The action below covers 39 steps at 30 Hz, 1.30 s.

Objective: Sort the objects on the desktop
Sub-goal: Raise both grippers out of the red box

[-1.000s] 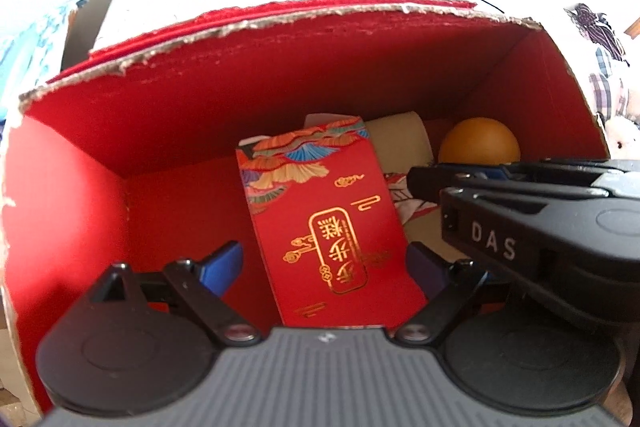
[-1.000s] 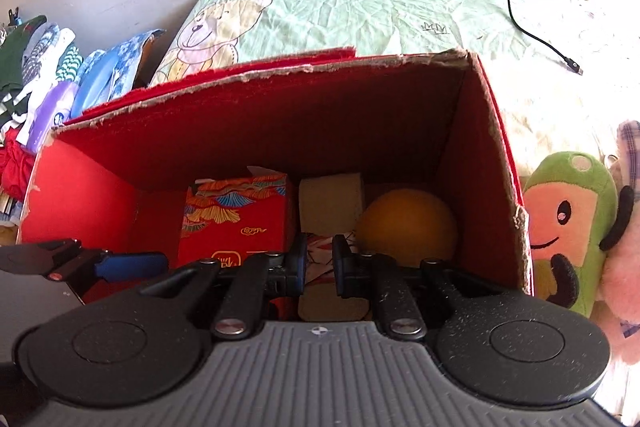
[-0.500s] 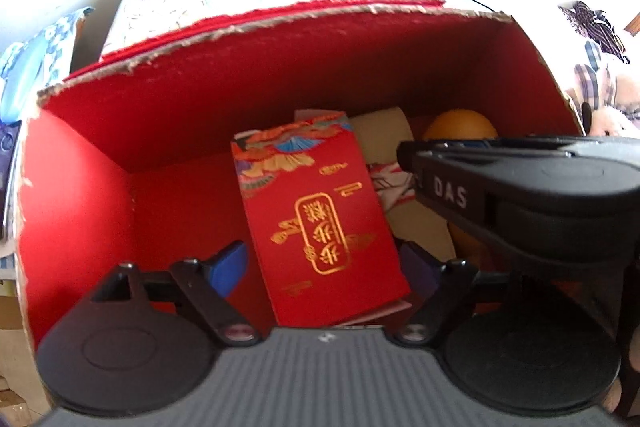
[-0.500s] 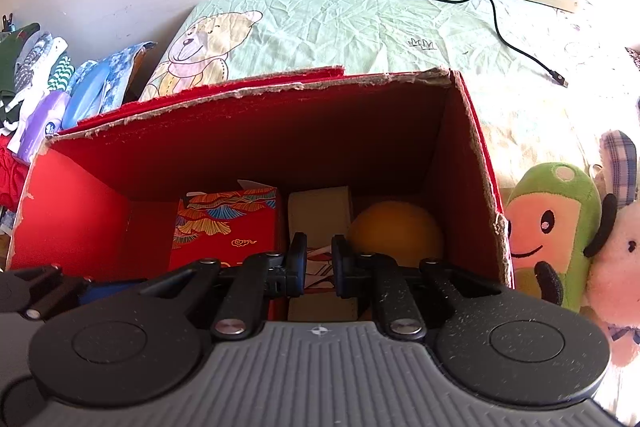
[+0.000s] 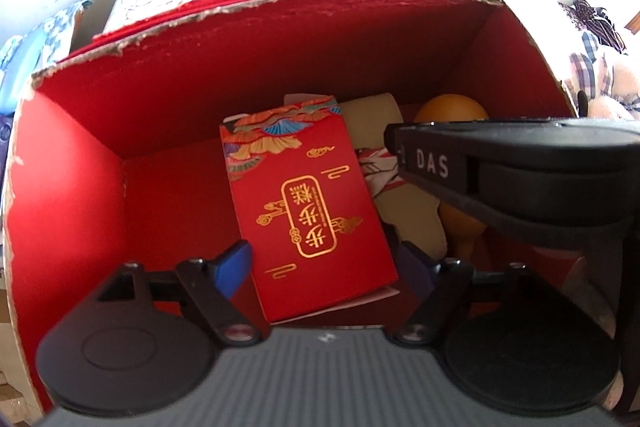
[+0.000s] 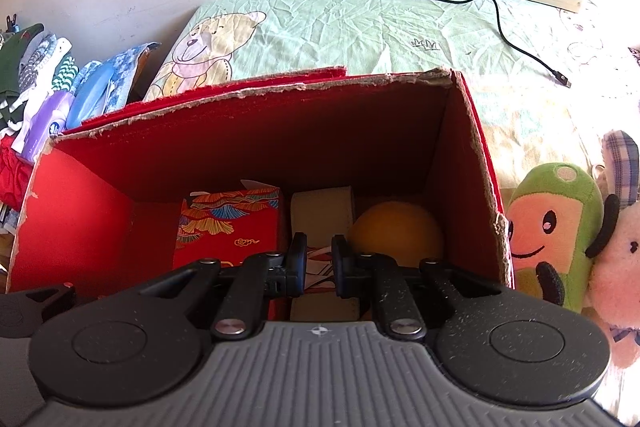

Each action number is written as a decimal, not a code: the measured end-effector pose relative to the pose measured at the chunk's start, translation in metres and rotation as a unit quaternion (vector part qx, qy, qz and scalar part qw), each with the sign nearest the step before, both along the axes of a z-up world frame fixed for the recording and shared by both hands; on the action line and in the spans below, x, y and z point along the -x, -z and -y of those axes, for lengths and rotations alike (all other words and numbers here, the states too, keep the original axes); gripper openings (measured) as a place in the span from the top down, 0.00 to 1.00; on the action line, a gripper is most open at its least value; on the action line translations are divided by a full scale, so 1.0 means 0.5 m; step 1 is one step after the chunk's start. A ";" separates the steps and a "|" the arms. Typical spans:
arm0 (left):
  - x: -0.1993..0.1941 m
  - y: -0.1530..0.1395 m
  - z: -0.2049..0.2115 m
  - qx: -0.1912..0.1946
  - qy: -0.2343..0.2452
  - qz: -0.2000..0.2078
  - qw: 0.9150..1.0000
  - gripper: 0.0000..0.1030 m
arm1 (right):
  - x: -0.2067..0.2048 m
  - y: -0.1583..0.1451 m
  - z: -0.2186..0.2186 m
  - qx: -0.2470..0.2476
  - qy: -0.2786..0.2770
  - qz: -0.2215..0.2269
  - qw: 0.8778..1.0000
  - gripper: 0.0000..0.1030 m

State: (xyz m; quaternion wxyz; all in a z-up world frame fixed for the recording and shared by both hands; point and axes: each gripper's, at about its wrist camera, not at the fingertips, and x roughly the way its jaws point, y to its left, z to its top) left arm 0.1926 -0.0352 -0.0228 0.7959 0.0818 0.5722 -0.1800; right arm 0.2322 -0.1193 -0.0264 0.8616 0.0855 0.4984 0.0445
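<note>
My right gripper hid the middle of the beige packet, so I could not tell whether its narrowly parted fingers touched anything; it also cut across the orange ball in the left view, where "DAS" read plainly on its side; my left gripper stood wide apart over the red envelope, clamped on nothing; the envelope's gold characters were too stylised for me to read; all three things lay in the red box, envelope left, packet middle, ball right.
</note>
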 end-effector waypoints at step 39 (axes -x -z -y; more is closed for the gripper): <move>0.037 -0.038 -0.041 -0.016 -0.053 0.058 0.997 0.18 | 0.016 -0.020 0.001 0.024 0.002 0.033 0.999 0.87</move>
